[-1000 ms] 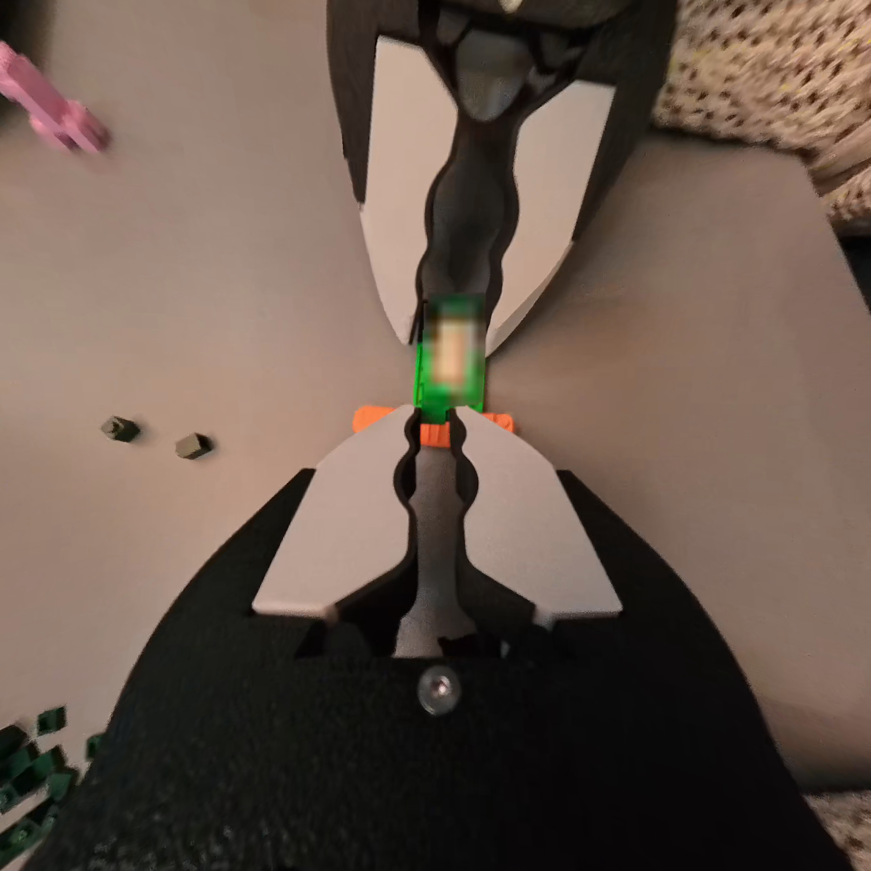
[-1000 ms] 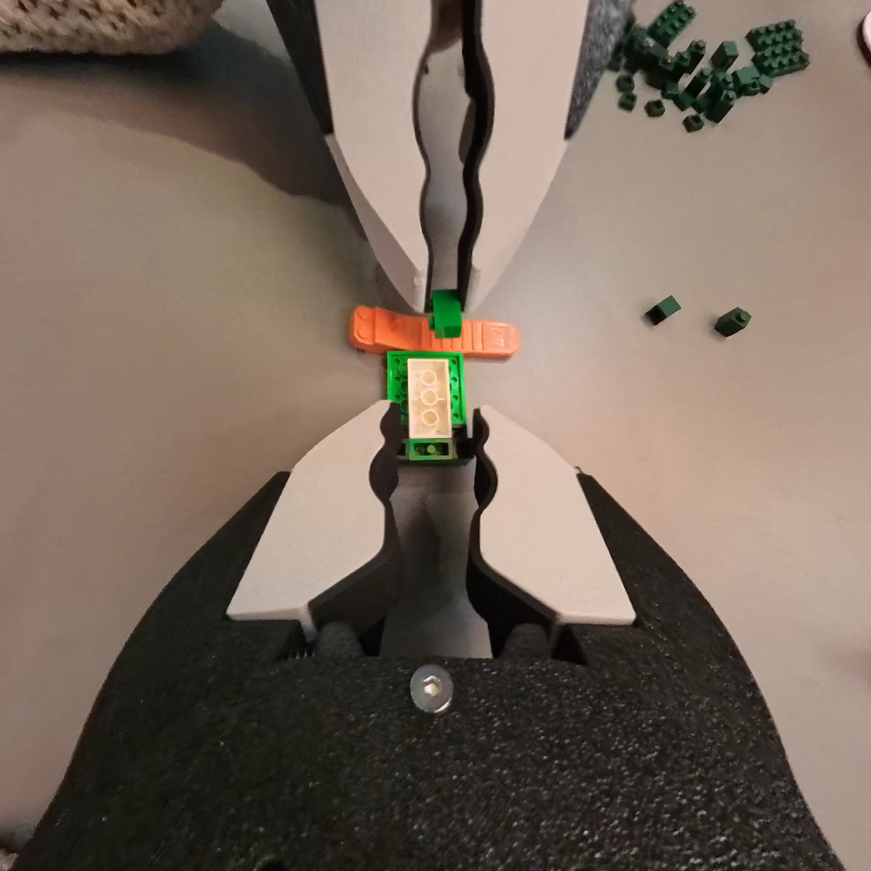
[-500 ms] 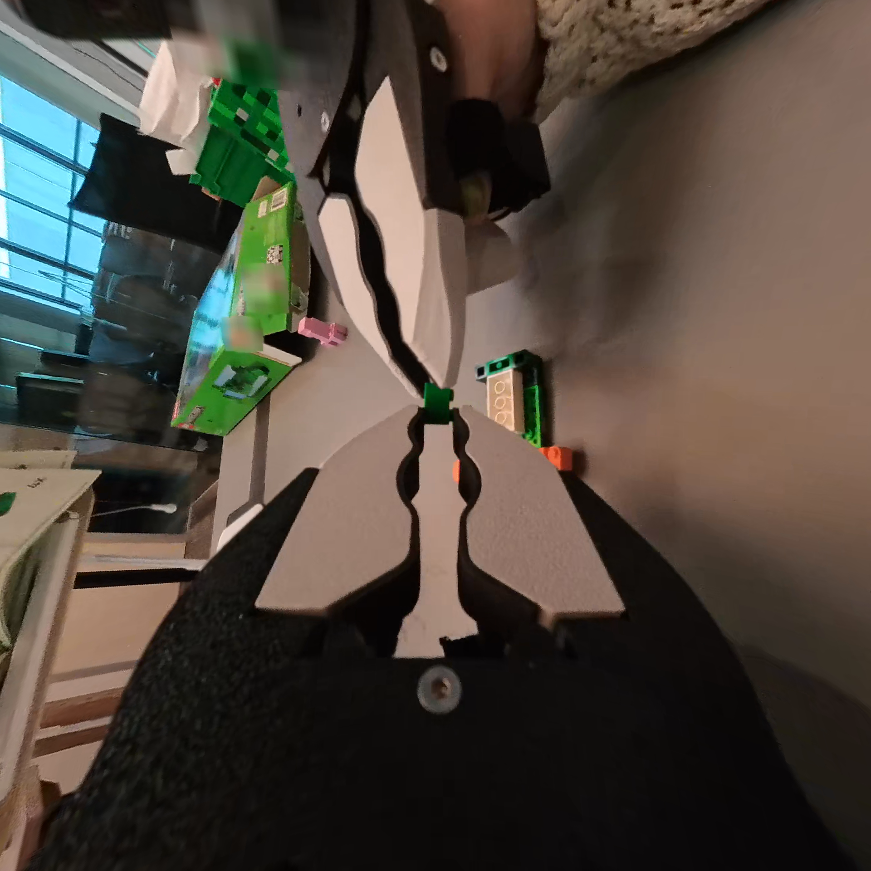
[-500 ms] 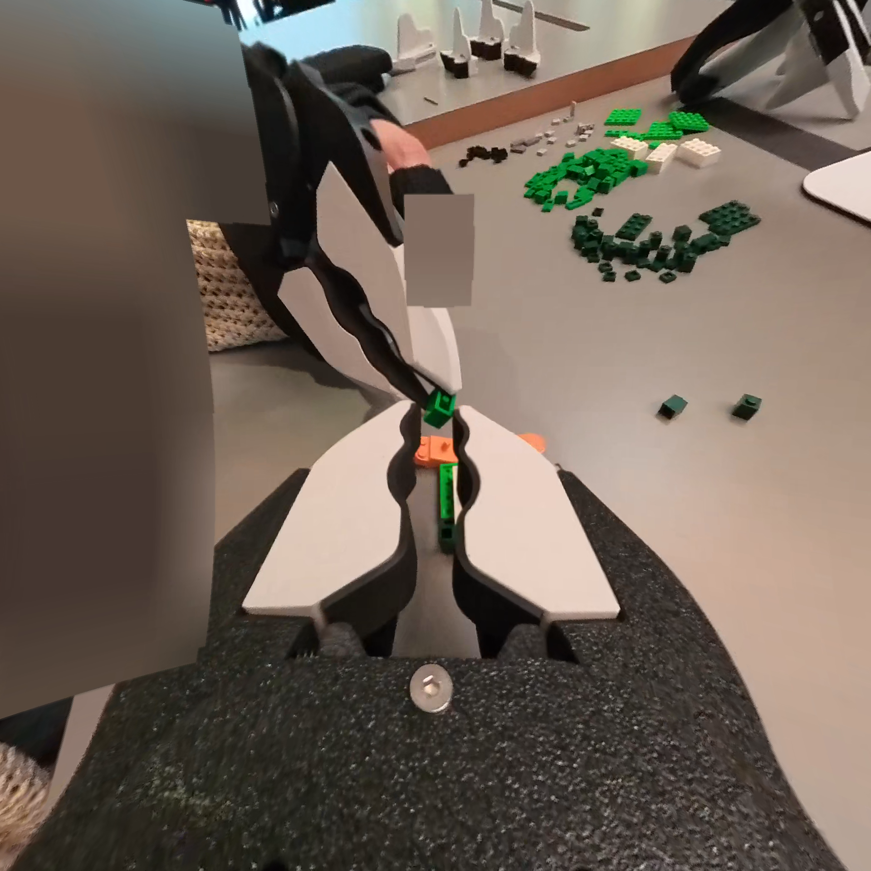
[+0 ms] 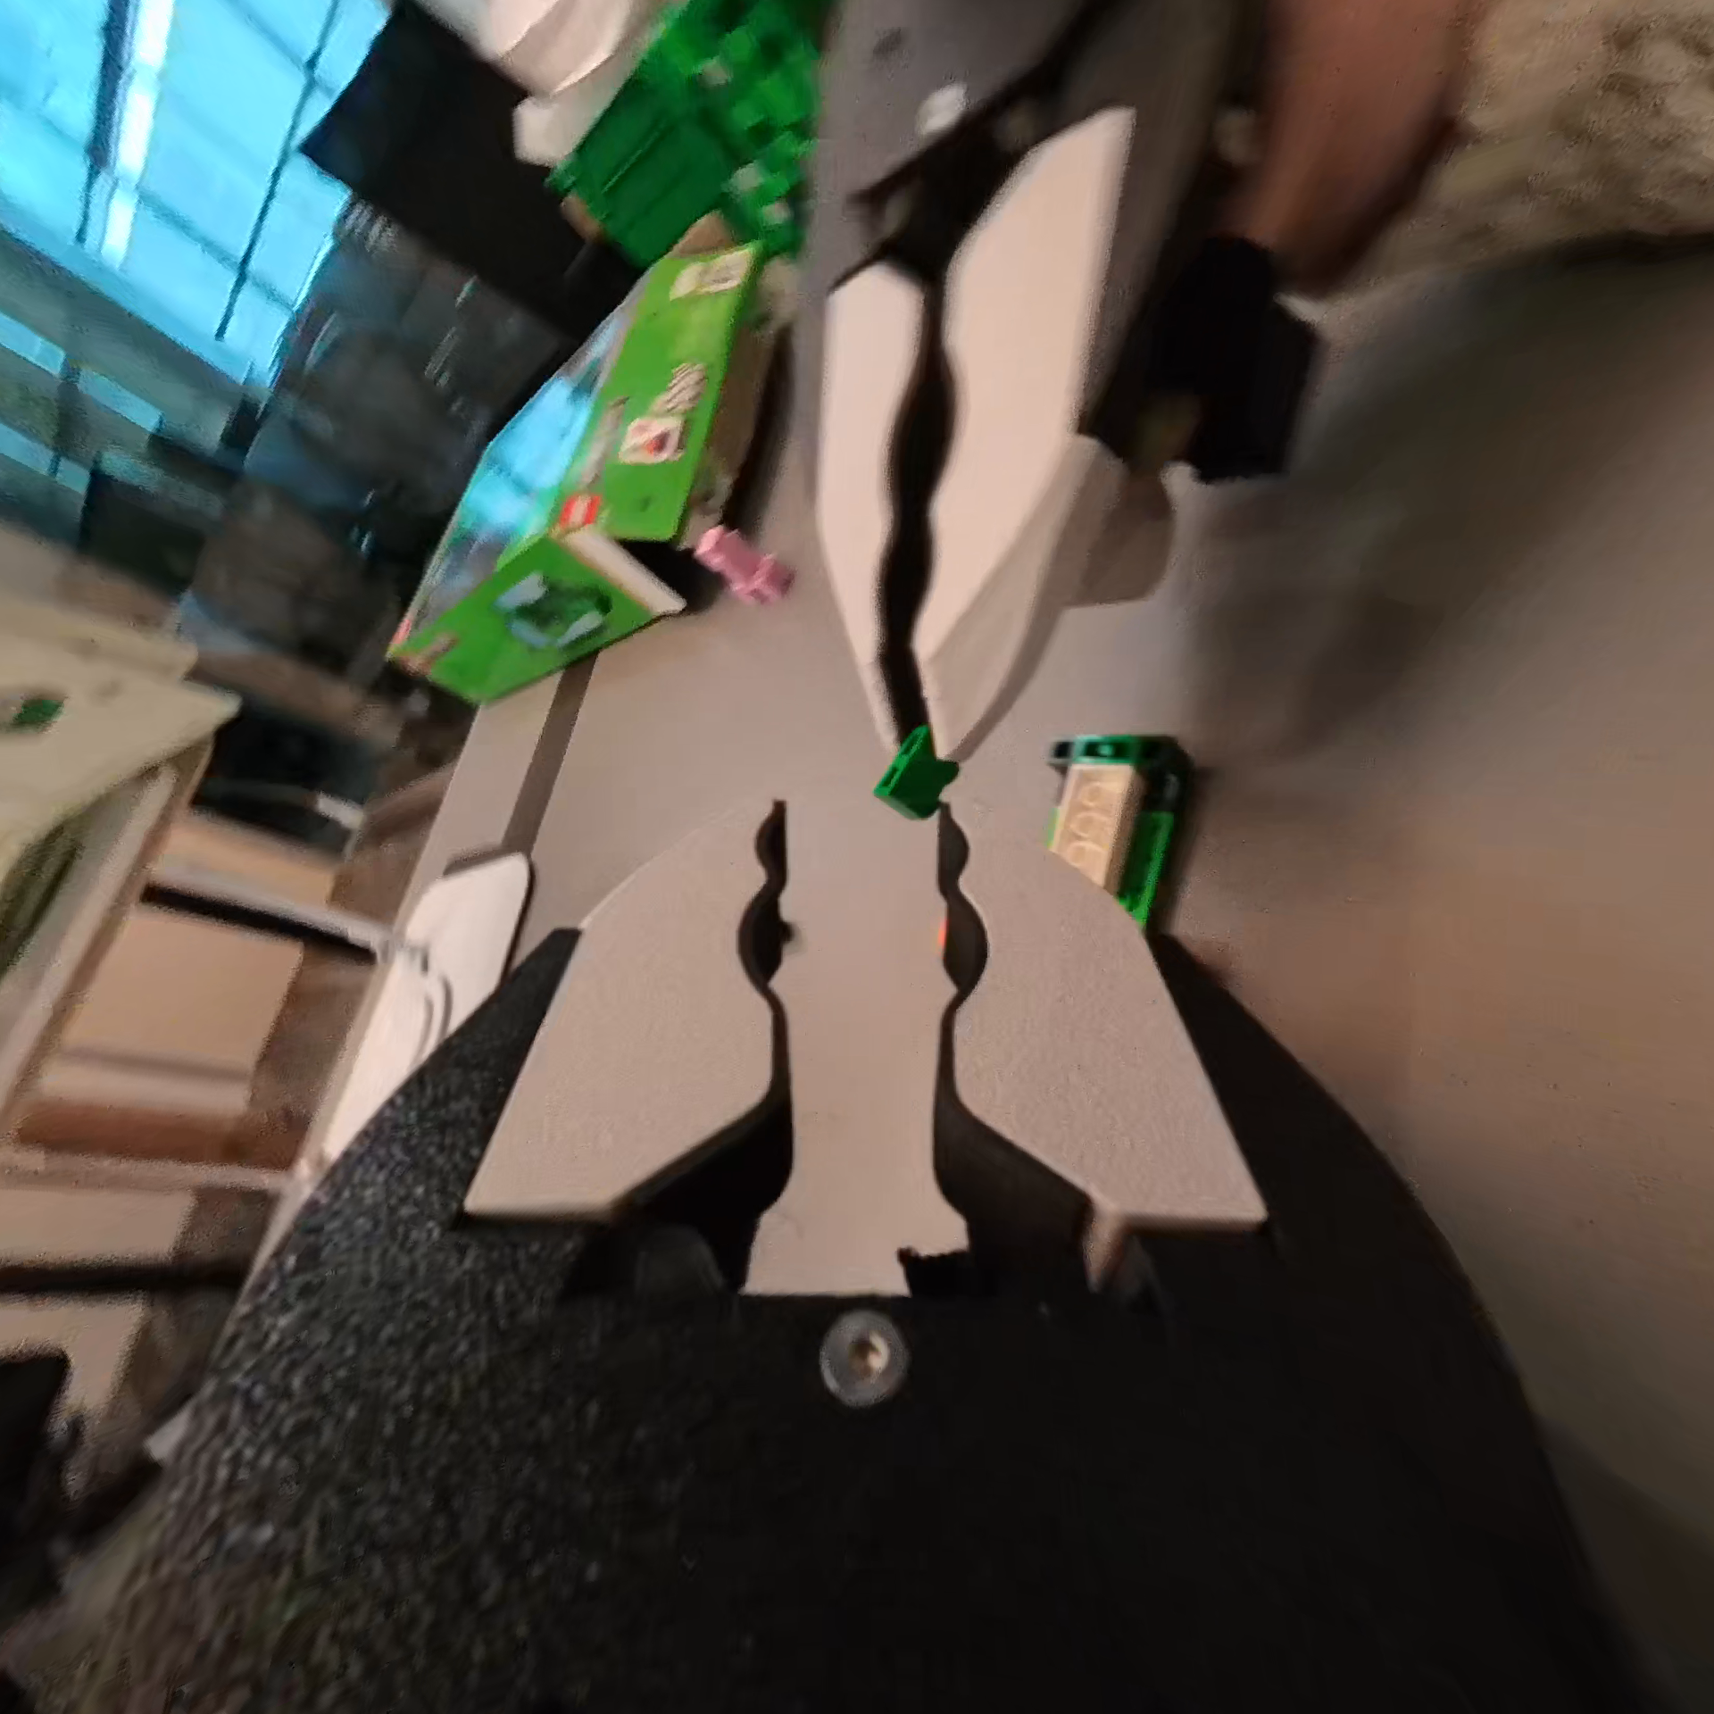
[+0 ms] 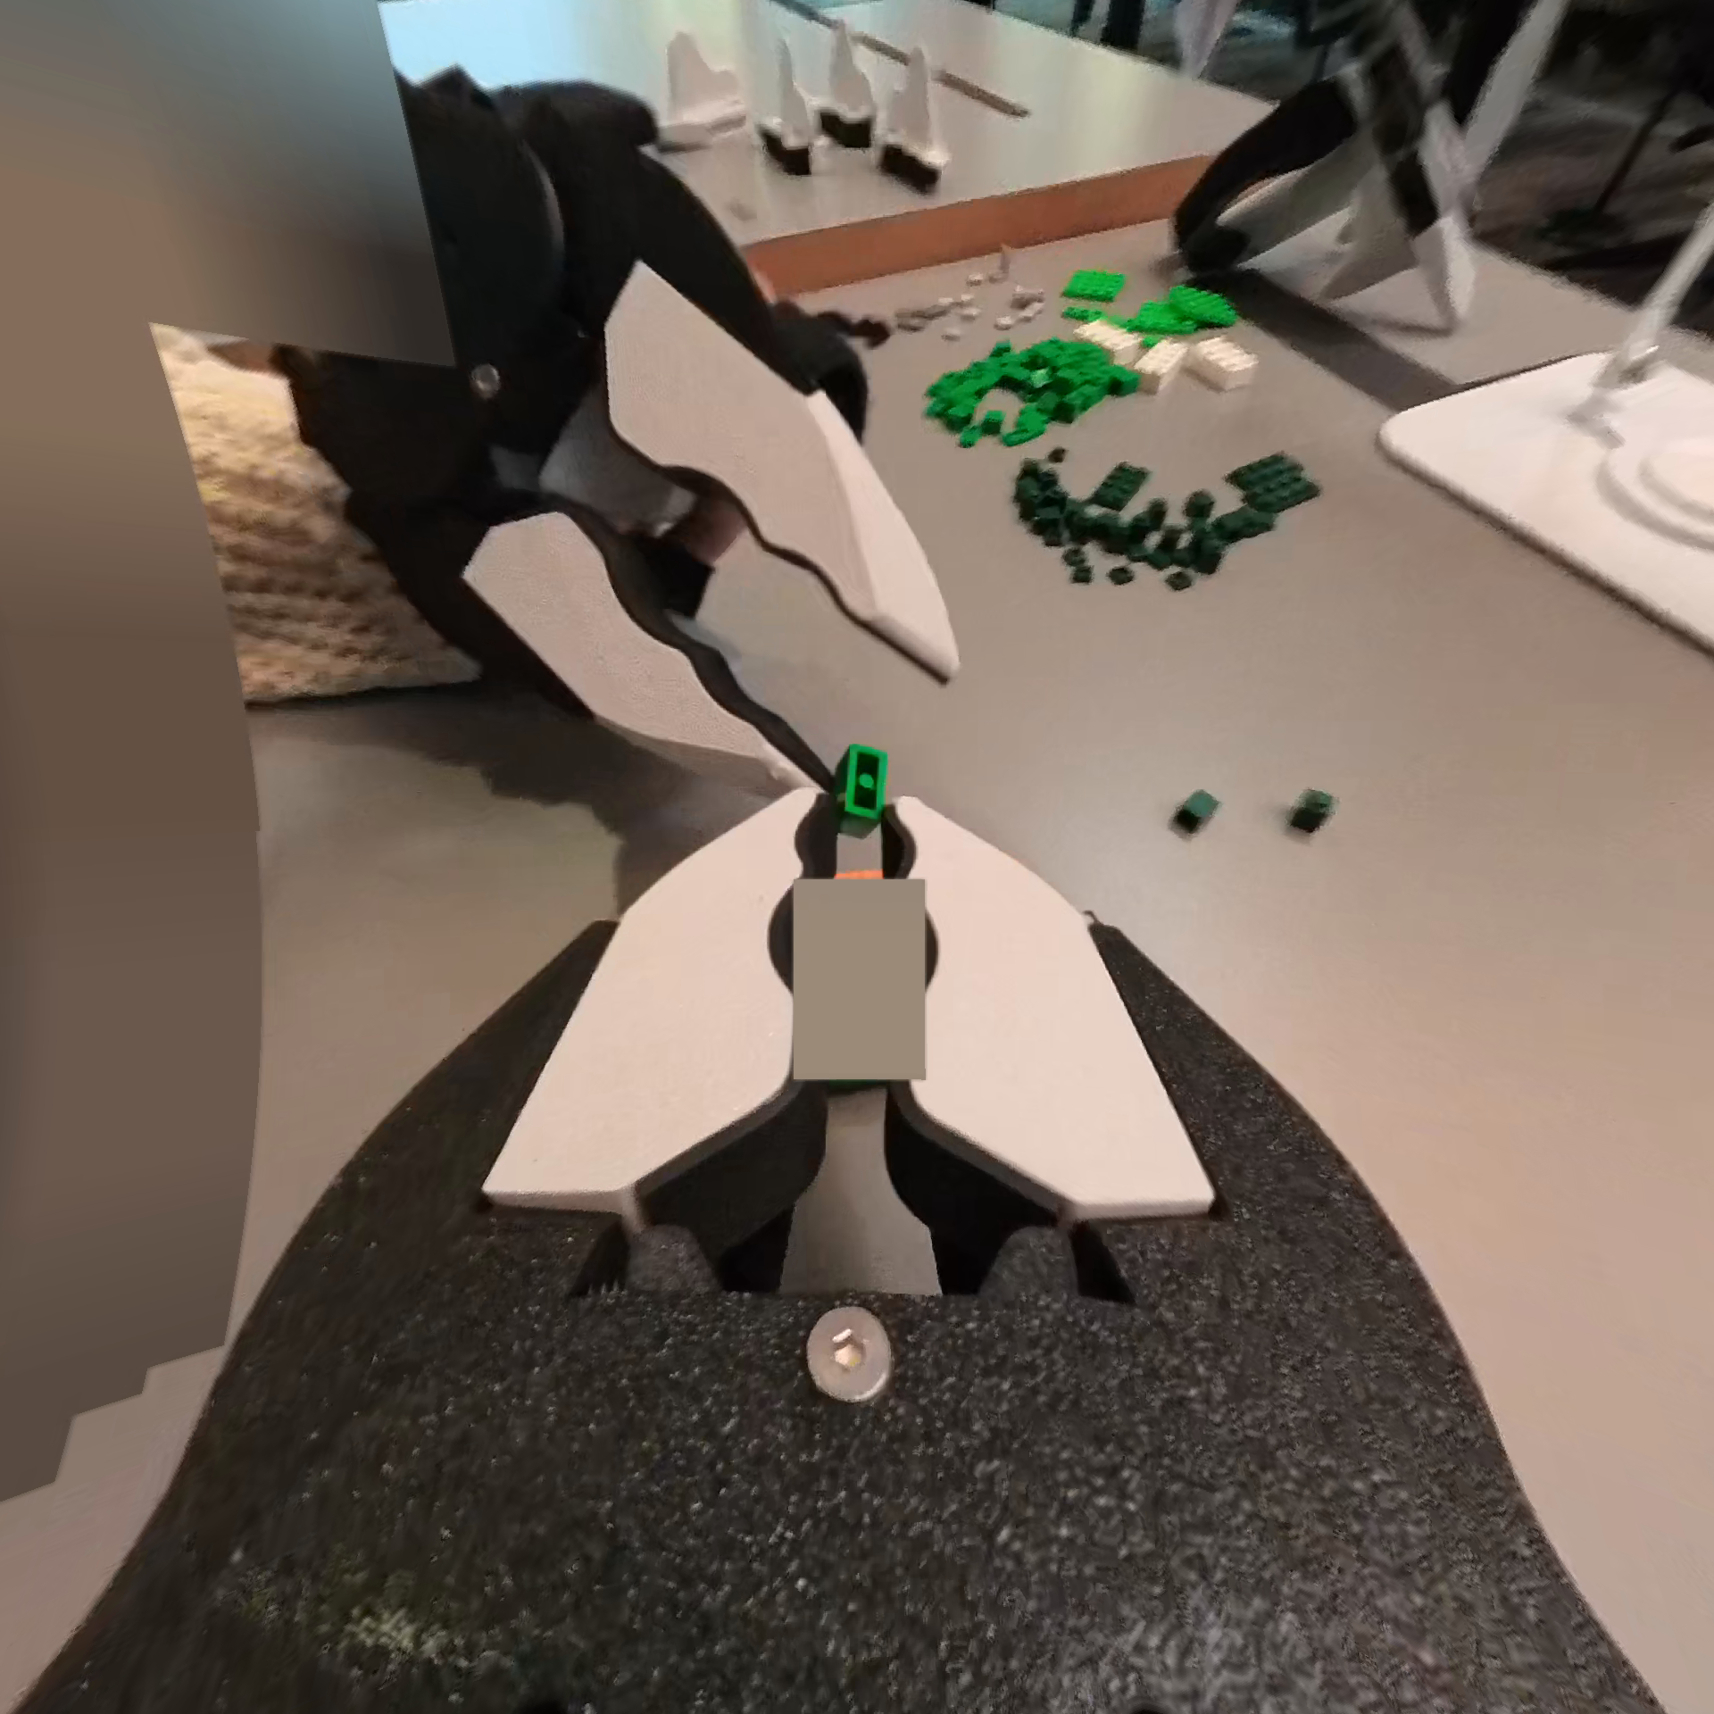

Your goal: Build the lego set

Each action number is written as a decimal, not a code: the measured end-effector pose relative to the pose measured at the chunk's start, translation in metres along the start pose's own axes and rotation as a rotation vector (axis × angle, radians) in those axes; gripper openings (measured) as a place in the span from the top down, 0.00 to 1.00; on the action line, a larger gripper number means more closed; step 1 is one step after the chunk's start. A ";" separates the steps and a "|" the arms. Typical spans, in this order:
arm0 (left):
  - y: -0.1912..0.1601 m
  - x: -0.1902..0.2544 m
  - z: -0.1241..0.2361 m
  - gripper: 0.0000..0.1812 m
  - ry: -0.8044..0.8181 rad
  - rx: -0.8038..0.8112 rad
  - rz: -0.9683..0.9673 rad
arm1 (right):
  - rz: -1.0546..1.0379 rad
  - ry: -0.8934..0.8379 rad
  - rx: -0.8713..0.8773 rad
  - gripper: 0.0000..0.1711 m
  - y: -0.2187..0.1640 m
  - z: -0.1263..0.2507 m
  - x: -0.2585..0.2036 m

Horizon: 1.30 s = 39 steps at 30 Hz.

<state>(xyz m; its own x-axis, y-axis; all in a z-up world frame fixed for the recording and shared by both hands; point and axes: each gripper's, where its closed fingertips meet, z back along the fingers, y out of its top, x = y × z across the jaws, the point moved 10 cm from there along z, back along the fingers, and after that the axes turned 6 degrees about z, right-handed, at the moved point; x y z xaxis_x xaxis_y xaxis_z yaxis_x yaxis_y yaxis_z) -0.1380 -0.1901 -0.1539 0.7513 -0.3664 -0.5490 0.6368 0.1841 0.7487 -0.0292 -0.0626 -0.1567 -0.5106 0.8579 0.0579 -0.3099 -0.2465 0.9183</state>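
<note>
A small bright green brick (image 6: 863,793) is pinched between the tips of my right gripper (image 6: 858,812), above the grey table. In the left wrist view the brick (image 5: 914,774) hangs from the shut right gripper (image 5: 914,733). My left gripper (image 5: 858,812) is open and empty, its right finger tip just below the brick. In the right wrist view the left gripper (image 6: 881,723) stands with its jaws spread wide. A green and white assembly (image 5: 1113,835) lies on the table beside the grippers. A sliver of an orange piece (image 6: 858,875) shows under the right gripper.
Piles of bright green (image 6: 1029,390) and dark green bricks (image 6: 1150,519) lie at the back right, and two loose dark green bricks (image 6: 1192,812) nearer. A white stand base (image 6: 1530,482) is far right. A green box (image 5: 575,519) and a pink piece (image 5: 747,570) lie beyond.
The left gripper held the small green brick, both grippers then pinched it, and now the left gripper has opened and let go. The right gripper has closed on the brick.
</note>
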 end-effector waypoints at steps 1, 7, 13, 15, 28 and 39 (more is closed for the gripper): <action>0.000 -0.002 0.000 0.83 0.031 -0.005 0.064 | 0.024 -0.049 0.016 0.95 0.002 0.000 -0.001; 0.004 0.001 -0.003 0.82 0.104 0.031 0.243 | 0.124 -0.223 0.092 0.95 0.012 -0.004 -0.008; 0.004 0.001 -0.007 0.91 0.143 0.012 0.244 | 0.118 -0.237 0.109 0.95 0.012 -0.004 -0.008; 0.003 0.000 -0.007 0.92 0.121 0.016 0.268 | 0.115 -0.231 0.110 0.95 0.012 -0.004 -0.008; -0.001 0.000 -0.008 0.89 0.151 0.054 0.292 | 0.125 -0.272 0.103 0.95 0.012 -0.007 -0.008; -0.006 0.002 -0.008 0.96 0.154 0.022 0.206 | 0.059 -0.196 0.109 0.95 0.007 -0.008 -0.004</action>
<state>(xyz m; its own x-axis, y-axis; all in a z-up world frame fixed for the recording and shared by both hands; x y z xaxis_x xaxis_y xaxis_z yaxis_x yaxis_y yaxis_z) -0.1390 -0.1851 -0.1625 0.8835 -0.1793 -0.4327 0.4647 0.2200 0.8577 -0.0355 -0.0714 -0.1536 -0.3569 0.9170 0.1782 -0.1897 -0.2580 0.9473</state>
